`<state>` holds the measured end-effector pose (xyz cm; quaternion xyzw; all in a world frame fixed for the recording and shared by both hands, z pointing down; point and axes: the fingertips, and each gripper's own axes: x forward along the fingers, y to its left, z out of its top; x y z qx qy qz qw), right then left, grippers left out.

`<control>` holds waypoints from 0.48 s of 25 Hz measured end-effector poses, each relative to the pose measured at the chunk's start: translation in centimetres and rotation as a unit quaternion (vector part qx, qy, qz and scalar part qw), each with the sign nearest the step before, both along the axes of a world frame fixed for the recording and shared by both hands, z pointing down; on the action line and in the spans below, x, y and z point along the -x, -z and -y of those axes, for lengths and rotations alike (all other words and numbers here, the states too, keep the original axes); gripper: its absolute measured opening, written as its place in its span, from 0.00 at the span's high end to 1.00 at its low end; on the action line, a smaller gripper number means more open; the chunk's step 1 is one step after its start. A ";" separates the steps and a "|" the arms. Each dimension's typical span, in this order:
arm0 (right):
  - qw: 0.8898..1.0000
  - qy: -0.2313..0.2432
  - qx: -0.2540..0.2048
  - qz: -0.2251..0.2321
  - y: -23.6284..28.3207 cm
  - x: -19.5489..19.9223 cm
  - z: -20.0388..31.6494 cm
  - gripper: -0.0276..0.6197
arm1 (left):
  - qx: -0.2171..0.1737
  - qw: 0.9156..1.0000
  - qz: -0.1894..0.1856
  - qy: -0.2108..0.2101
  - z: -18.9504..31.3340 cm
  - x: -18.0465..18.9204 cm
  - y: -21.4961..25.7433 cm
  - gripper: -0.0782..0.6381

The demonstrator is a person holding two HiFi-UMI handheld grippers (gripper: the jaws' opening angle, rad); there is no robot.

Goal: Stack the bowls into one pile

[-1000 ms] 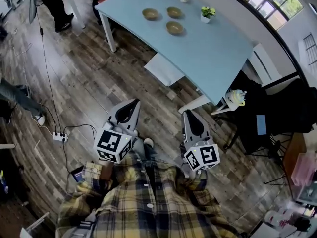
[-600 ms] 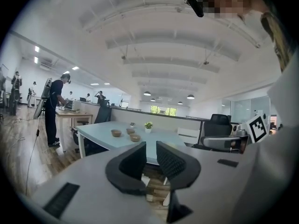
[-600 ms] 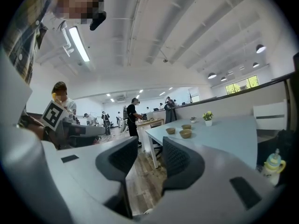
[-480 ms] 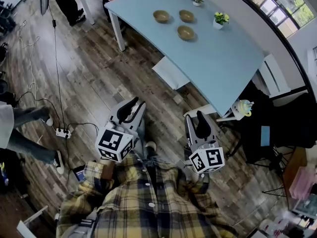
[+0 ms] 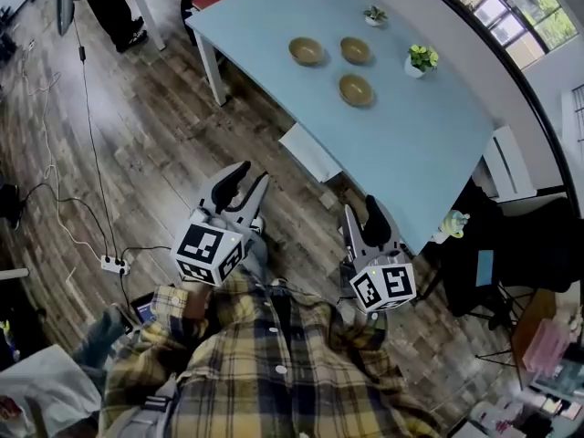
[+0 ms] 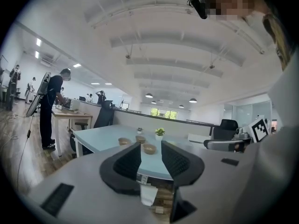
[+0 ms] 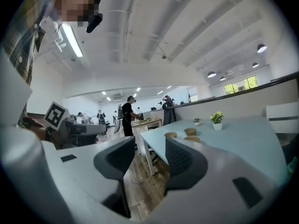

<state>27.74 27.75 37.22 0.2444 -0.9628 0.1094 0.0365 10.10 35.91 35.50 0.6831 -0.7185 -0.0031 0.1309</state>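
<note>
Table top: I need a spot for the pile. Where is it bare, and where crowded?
Bare: the whole near stretch of the table, from the nearest bowl to the near corner. Crowded: the far end, with two more bowls and two potted plants.

Pale blue table [image 5: 411, 144]: left bowl [image 5: 307, 51], rear bowl [image 5: 355, 50], near bowl [image 5: 356, 89], unstacked; big plant pot [image 5: 421, 59], small pot [image 5: 374, 14], prob. also plant.

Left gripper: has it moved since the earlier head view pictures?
Yes. The left gripper has come nearer to the table and the white stool at its edge. Its jaws have just been opening, with nothing between them.
</note>
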 end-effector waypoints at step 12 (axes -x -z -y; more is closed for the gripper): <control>1.000 -0.027 0.008 -0.003 -0.9 11.6 7.0 0.64 | 0.003 1.000 0.001 -0.001 6.1 13.6 -0.5 0.70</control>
